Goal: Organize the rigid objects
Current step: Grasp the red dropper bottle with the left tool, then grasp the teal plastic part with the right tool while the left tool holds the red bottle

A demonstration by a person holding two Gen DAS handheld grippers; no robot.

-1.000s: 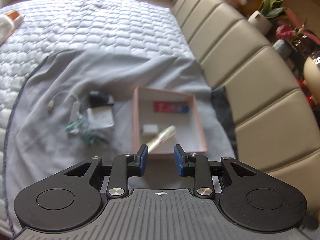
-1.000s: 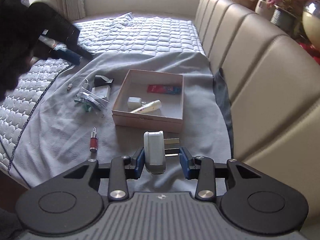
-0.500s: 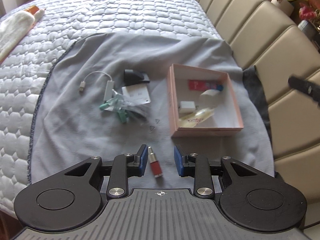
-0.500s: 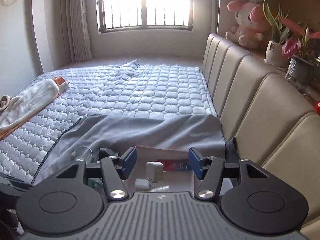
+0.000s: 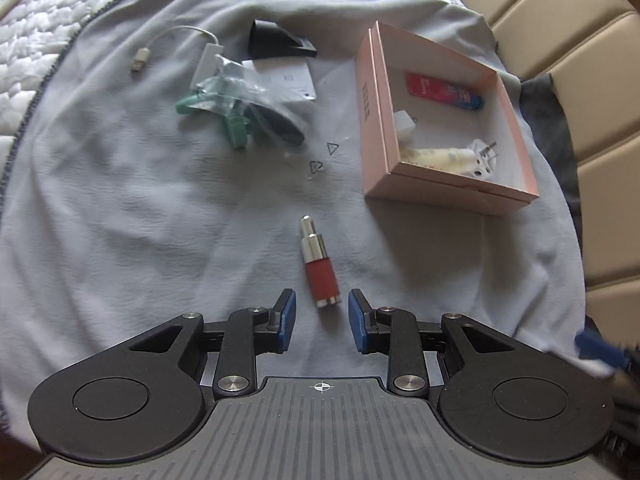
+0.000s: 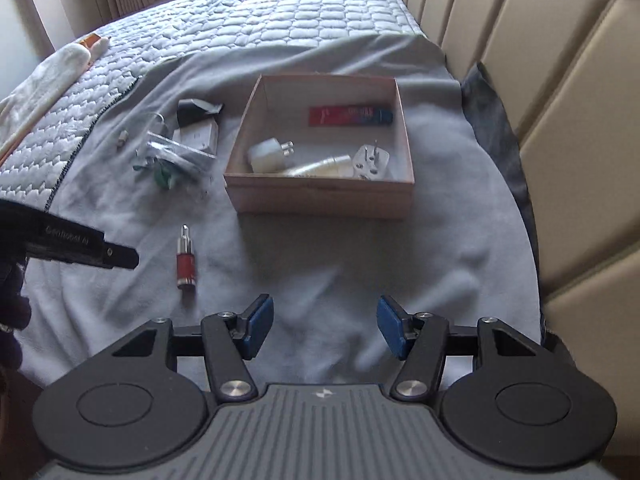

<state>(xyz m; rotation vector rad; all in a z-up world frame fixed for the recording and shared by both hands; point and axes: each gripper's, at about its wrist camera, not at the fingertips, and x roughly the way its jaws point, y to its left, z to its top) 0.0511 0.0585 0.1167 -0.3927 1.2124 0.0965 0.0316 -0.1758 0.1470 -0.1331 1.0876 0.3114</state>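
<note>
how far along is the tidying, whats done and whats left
Done: pink box already holds two white plugs, a cream tube and a red tube. In hand: nothing; the open left gripper flanks the red vial. Left: that vial and the clutter pile. Right gripper open, empty.

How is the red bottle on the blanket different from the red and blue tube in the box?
The red bottle lies loose on the grey blanket; the red and blue tube lies inside the pink box. The bottle is short and round with a silver stepped cap; the tube looks flat and longer, red fading to a blue end. The bottle sits just ahead of the open left tool; the tube lies by the box's far wall. Both lie on their sides.
</note>
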